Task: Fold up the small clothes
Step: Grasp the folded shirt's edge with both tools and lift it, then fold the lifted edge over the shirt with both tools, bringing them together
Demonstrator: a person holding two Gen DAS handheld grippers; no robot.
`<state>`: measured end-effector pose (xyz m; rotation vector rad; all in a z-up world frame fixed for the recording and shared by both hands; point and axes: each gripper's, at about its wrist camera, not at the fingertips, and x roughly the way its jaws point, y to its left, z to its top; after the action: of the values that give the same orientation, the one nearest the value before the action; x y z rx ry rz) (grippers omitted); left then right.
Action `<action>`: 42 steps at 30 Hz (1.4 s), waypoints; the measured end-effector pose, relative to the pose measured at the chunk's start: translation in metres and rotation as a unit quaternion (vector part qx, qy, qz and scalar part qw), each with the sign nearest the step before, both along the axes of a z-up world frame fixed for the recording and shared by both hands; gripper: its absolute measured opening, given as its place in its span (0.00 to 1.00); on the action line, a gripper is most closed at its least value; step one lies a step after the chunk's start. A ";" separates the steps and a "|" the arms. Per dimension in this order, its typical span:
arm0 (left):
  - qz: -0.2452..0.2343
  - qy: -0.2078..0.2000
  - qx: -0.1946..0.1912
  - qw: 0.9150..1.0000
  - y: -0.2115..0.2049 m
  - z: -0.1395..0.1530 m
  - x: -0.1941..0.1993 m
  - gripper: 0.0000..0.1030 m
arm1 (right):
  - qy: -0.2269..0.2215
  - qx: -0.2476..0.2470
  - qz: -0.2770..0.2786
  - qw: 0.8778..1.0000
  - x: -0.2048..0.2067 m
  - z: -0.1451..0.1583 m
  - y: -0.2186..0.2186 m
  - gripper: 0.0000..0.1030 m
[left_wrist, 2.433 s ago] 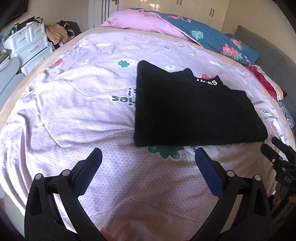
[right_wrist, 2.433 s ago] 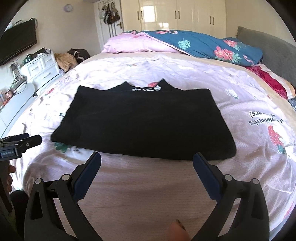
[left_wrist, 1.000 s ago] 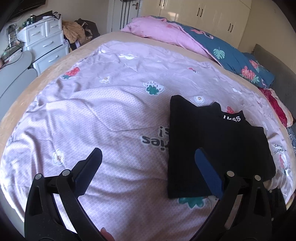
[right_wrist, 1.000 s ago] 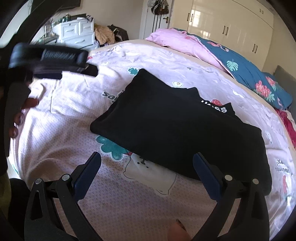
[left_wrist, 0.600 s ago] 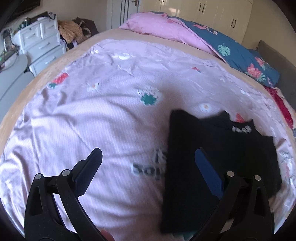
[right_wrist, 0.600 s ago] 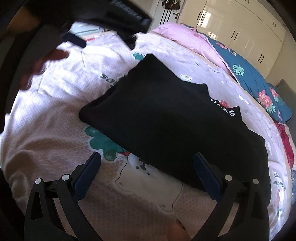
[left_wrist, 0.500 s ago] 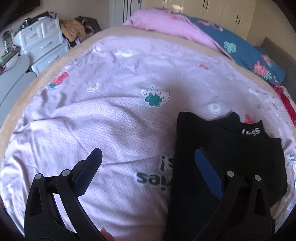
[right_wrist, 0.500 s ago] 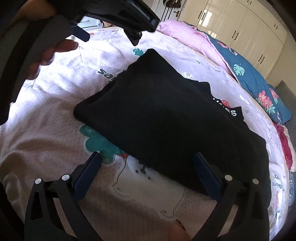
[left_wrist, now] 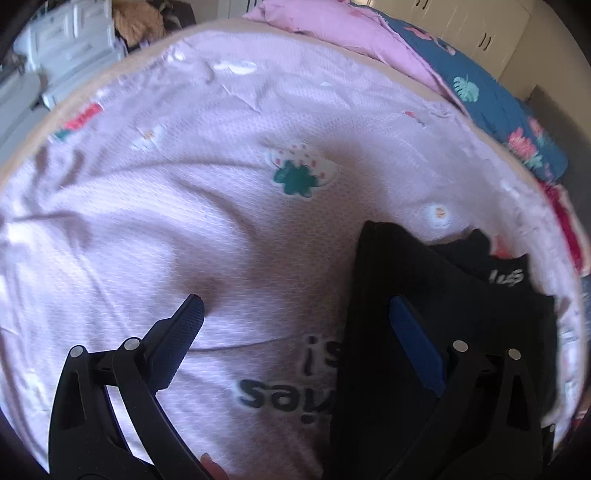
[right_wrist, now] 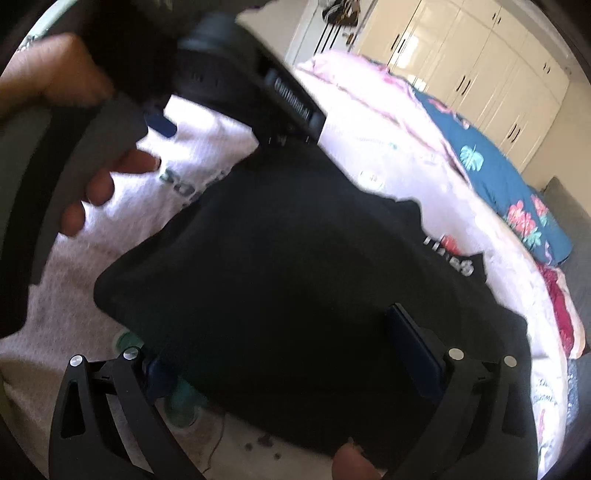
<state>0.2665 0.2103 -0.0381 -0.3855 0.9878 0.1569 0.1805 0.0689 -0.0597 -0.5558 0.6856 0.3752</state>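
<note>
A black folded garment (left_wrist: 436,295) lies flat on the pale pink printed bedsheet (left_wrist: 184,206); it also shows in the right wrist view (right_wrist: 280,280). My left gripper (left_wrist: 295,314) is open, straddling the garment's left edge, right finger over the cloth. My right gripper (right_wrist: 273,350) is open at the garment's near edge, left finger partly hidden under the cloth, right finger above it. The left gripper's body and the hand holding it (right_wrist: 258,92) fill the upper left of the right wrist view.
A pink pillow (left_wrist: 332,29) and a blue floral quilt (left_wrist: 491,96) lie at the bed's far end. White drawers (left_wrist: 70,48) stand at the left. White wardrobes (right_wrist: 480,62) line the back wall. A grey headboard (right_wrist: 569,206) is at the right.
Both grippers have moved in lower and closer to the garment. The right gripper's left finger has slid under its near edge. The left gripper has come close over the garment's left side.
</note>
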 end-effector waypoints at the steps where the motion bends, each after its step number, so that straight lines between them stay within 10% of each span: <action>1: -0.003 -0.001 -0.015 1.000 0.000 -0.002 0.001 0.91 | -0.011 0.005 0.005 1.000 -0.001 0.004 -0.002 0.95; 3: -0.016 0.001 -0.032 0.999 -0.005 -0.005 0.003 0.91 | -0.024 0.013 0.013 1.000 -0.005 0.010 -0.007 0.93; 10: -0.037 0.007 -0.034 0.999 -0.019 -0.009 0.005 0.91 | -0.026 0.074 0.047 0.996 -0.020 0.032 -0.024 0.13; 20: -0.041 -0.021 -0.078 0.996 -0.034 -0.008 0.008 0.90 | -0.046 0.118 0.030 0.991 -0.028 0.047 -0.050 0.10; 28: -0.071 -0.053 -0.115 0.989 -0.060 0.003 0.006 0.17 | -0.068 0.121 0.023 0.990 -0.042 0.049 -0.060 0.08; 42: -0.097 -0.108 -0.059 0.988 -0.123 0.069 -0.011 0.09 | -0.101 0.188 -0.038 0.976 -0.065 0.075 -0.122 0.07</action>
<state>0.2557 0.0870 0.0309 -0.4030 0.8177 -0.1188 0.1158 -0.0531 0.0155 -0.2033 0.4240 0.3599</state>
